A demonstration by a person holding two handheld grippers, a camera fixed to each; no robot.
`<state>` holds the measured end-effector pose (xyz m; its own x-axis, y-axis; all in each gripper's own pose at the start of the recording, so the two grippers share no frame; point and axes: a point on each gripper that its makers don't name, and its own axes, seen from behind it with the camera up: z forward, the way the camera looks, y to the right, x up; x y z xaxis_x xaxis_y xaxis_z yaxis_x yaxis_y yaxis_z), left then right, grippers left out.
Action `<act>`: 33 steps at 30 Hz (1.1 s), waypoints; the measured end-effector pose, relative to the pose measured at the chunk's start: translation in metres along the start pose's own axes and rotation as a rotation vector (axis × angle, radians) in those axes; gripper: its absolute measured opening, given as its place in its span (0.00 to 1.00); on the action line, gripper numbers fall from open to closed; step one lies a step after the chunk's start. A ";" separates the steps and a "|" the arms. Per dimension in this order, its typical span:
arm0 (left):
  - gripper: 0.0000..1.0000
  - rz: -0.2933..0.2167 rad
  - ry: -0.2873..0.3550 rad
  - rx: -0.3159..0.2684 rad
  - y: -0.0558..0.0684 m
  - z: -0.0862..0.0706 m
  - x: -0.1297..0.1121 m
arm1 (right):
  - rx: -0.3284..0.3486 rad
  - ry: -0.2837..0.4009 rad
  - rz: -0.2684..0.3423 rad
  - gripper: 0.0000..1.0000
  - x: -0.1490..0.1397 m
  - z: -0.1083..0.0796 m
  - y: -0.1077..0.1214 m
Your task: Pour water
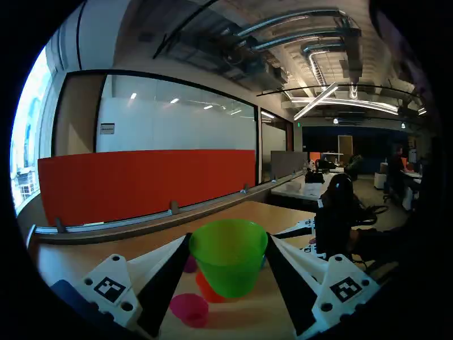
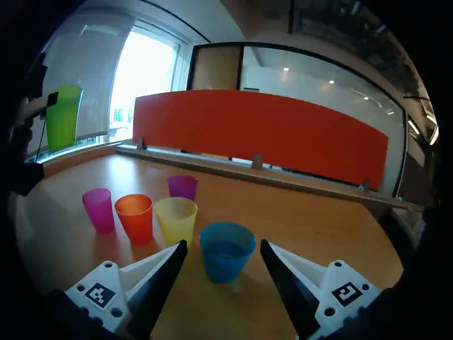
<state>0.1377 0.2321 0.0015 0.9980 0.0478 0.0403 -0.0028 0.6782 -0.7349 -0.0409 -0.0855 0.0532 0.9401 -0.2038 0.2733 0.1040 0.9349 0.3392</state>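
Green cup (image 1: 229,266) is clamped by the left gripper (image 1: 228,241); the right gripper (image 2: 222,245) is held apart around the blue cup (image 2: 226,255), mid-table (image 2: 317,221).

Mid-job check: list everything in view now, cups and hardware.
green cup: 1, green, held above the table
blue cup: 1, blue, on table, nearest
yellow cup: 1, yellow, left of blue cup
orange cup: 1, orange, left of yellow cup
pink cup: 1, pink, leftmost
purple cup: 1, purple, behind yellow cup
table: 1, wood-brown, under cups
partition: 1, red, table's far edge
left gripper: 1, white-black fingers, shut on green cup
right gripper: 1, white-black fingers, open astride blue cup
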 end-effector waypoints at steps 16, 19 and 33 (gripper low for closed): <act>0.90 0.005 -0.056 0.038 -0.003 -0.030 -0.017 | 0.029 -0.097 -0.017 1.00 -0.017 0.022 0.010; 0.90 0.005 -0.058 0.044 -0.003 -0.034 -0.018 | 0.026 -0.118 -0.034 1.00 -0.020 0.025 0.013; 0.90 -0.006 -0.061 0.073 -0.011 -0.046 -0.022 | 0.055 -0.179 -0.031 1.00 -0.024 0.040 0.014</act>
<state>0.1186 0.1894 -0.0224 0.9924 0.0871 0.0874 -0.0039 0.7299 -0.6835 -0.0753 -0.0792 0.0873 0.8634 -0.2850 0.4163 0.1092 0.9112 0.3973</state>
